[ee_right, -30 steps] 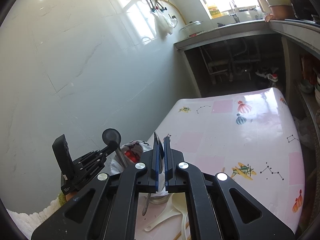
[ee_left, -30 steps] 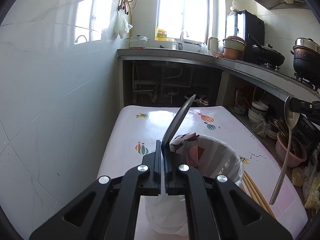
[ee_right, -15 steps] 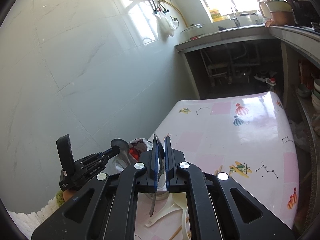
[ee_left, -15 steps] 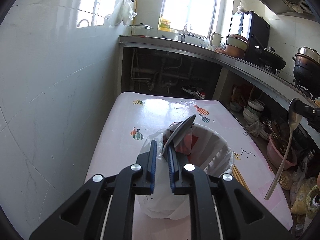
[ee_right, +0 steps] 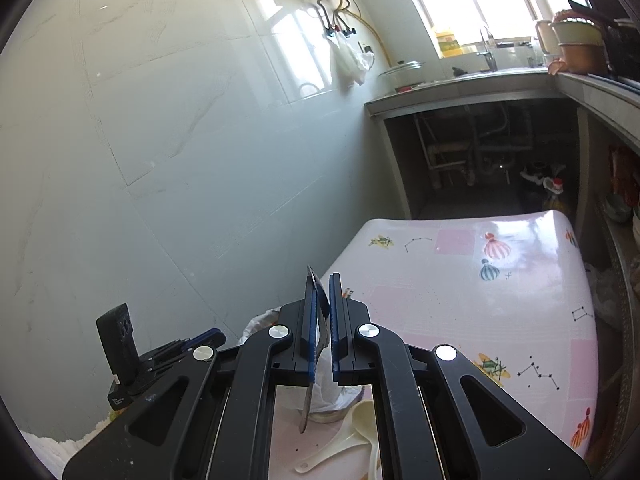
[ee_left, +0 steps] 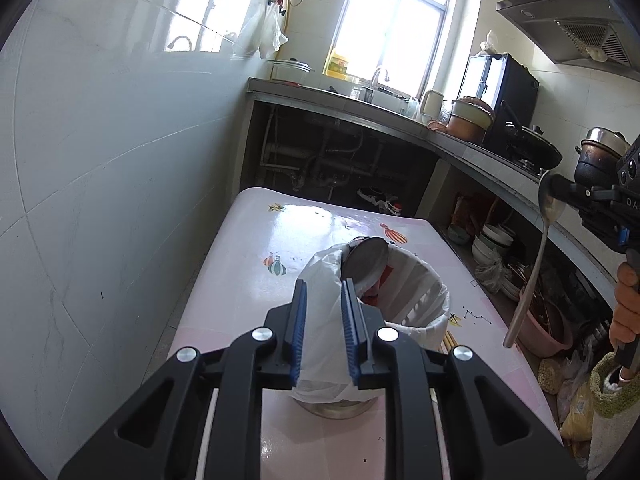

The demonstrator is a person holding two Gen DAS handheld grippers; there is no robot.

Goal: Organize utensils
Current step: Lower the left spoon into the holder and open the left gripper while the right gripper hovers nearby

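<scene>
A: Left gripper (ee_left: 324, 330)?
B: Jaws opening just short of the bin (ee_left: 416, 308), nothing between the pads; a ladle (ee_left: 366, 260) rests in the bin.
A: Right gripper (ee_right: 323, 330)?
B: Clamped on a spoon (ee_left: 532, 272), hanging right of the bin. Chopsticks (ee_left: 448, 340) lie beside the bin; the table (ee_left: 248, 248) stretches beyond it.

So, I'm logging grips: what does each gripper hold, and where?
Right gripper: metal spoon, by its bowl. Left gripper: nothing, jaws opening.

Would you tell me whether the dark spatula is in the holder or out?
In: the spatula leans inside the bag-lined holder, only its blade showing above the rim.
</scene>
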